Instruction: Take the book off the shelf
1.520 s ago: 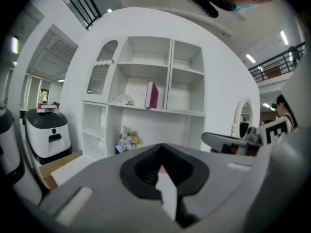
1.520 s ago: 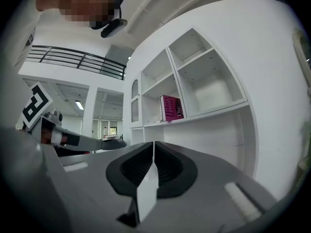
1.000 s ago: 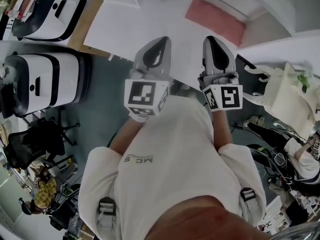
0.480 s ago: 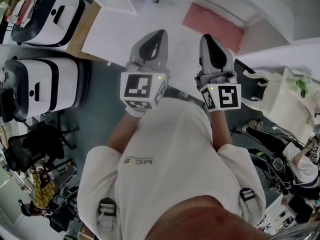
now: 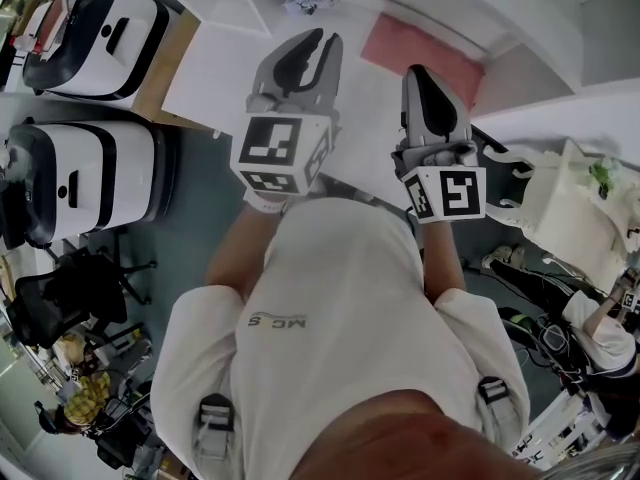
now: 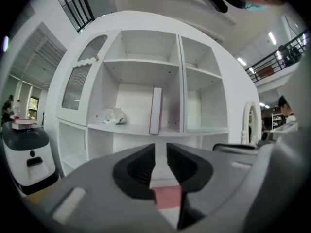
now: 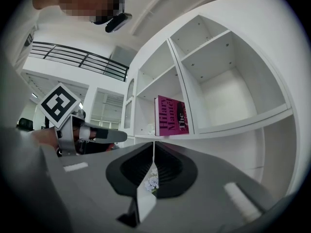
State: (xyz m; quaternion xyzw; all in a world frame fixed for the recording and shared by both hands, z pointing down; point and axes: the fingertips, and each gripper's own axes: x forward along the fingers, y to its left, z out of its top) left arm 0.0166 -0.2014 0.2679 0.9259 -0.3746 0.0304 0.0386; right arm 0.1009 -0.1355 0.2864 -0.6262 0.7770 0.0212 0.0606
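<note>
Your left gripper [image 6: 160,148] has just been opening its jaws. They stand slightly apart with nothing between them. Your right gripper [image 7: 154,148] is closed, tips meeting, and empty. The book [image 6: 155,110] stands upright on the middle board of the white shelf [image 6: 121,128], near the divider [image 6: 181,86], its long axis vertical. It turns a thin edge, possibly the spine, toward your left gripper and its magenta cover toward your right.

Head looks down; gripper views share shelf [image 6: 127,128].
</note>
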